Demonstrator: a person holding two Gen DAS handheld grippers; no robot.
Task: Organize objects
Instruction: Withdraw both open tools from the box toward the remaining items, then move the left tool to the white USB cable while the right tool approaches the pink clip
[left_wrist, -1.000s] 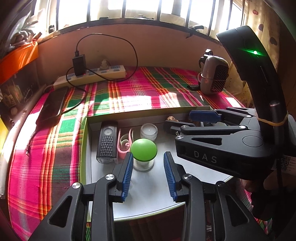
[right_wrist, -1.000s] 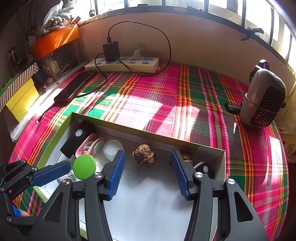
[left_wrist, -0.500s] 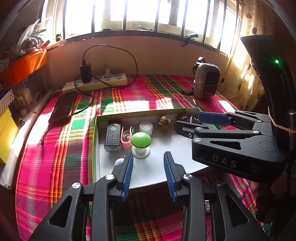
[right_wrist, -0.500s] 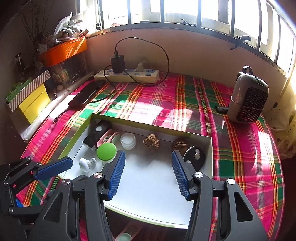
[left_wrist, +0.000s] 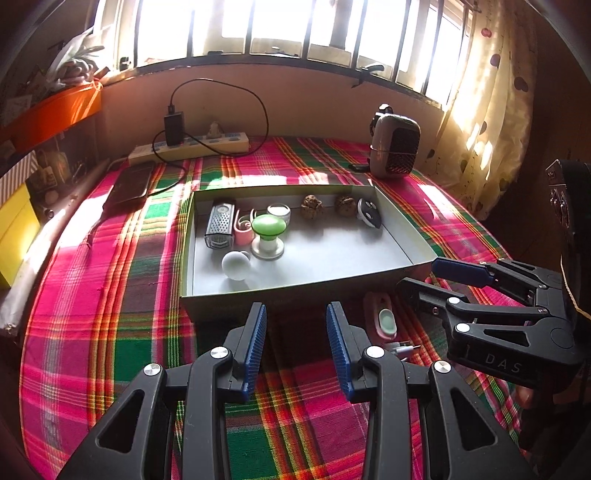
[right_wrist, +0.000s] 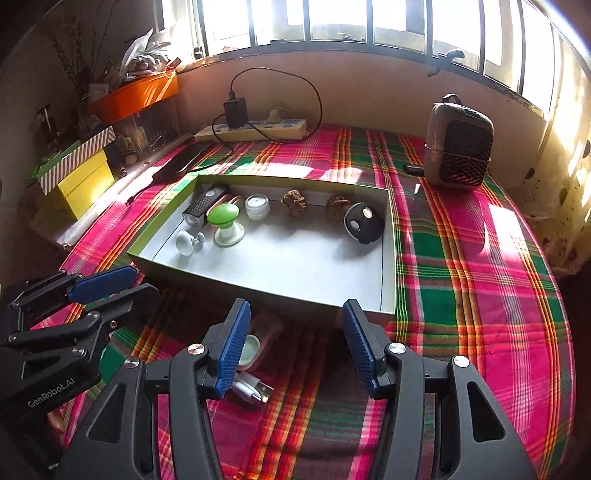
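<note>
A shallow grey box (left_wrist: 402, 243) (right_wrist: 388, 258) sits on the plaid cloth. It holds a green-capped jar (left_wrist: 268, 236) (right_wrist: 224, 223), a white knob (left_wrist: 236, 265) (right_wrist: 185, 242), a black bike light (left_wrist: 220, 225), a pink clip, a small glass jar (right_wrist: 257, 206), two brown balls (right_wrist: 294, 202) and a black round gadget (right_wrist: 362, 222). A pink-and-mint item (left_wrist: 384, 320) (right_wrist: 253, 345) and a white USB plug (right_wrist: 253, 390) lie on the cloth in front of the box. My left gripper (left_wrist: 296, 347) and right gripper (right_wrist: 295, 345) are both open and empty, near the box's front edge.
A small heater (left_wrist: 395, 146) (right_wrist: 458, 147) stands back right. A power strip with a black charger (left_wrist: 192, 146) (right_wrist: 255, 127) runs along the back wall, and a dark phone (left_wrist: 131, 184) lies back left. Yellow boxes (right_wrist: 83, 173) and an orange tray (right_wrist: 136, 94) stand at the left.
Both grippers have pulled back and up from over the box to its near side. The pink-and-mint item and USB plug have come into view.
</note>
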